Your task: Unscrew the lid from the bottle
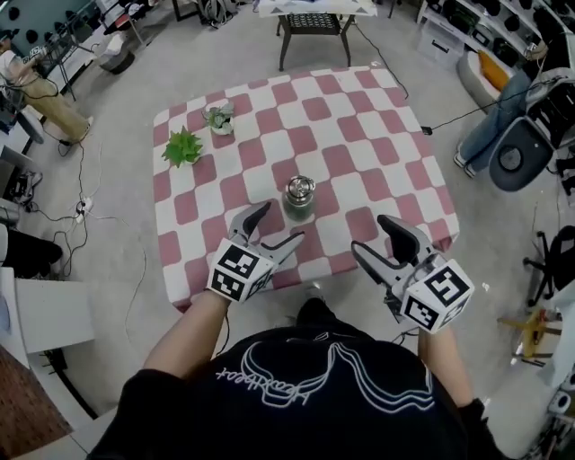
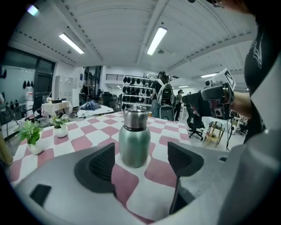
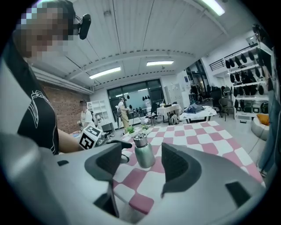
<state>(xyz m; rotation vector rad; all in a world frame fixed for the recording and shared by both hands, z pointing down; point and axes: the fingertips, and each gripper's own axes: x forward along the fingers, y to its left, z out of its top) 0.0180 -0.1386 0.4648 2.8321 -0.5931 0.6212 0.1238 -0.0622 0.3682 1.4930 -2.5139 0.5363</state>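
bottle (image 1: 299,213): from above, its lid (image 1: 299,190) hides most of the body | table (image 1: 359,135): near edge partly behind left gripper (image 1: 280,225) and right gripper (image 1: 372,235) | black stand (image 1: 312,25): top cut off | shelf goods (image 2: 134,90): too small to tell | person's torso (image 1: 305,395): cut off at bottom edge

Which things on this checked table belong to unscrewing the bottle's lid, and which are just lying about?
Job in hand: bottle; lid; left gripper and right gripper, both open, touching nothing.
Lying about: leafy green plant; small potted plant.
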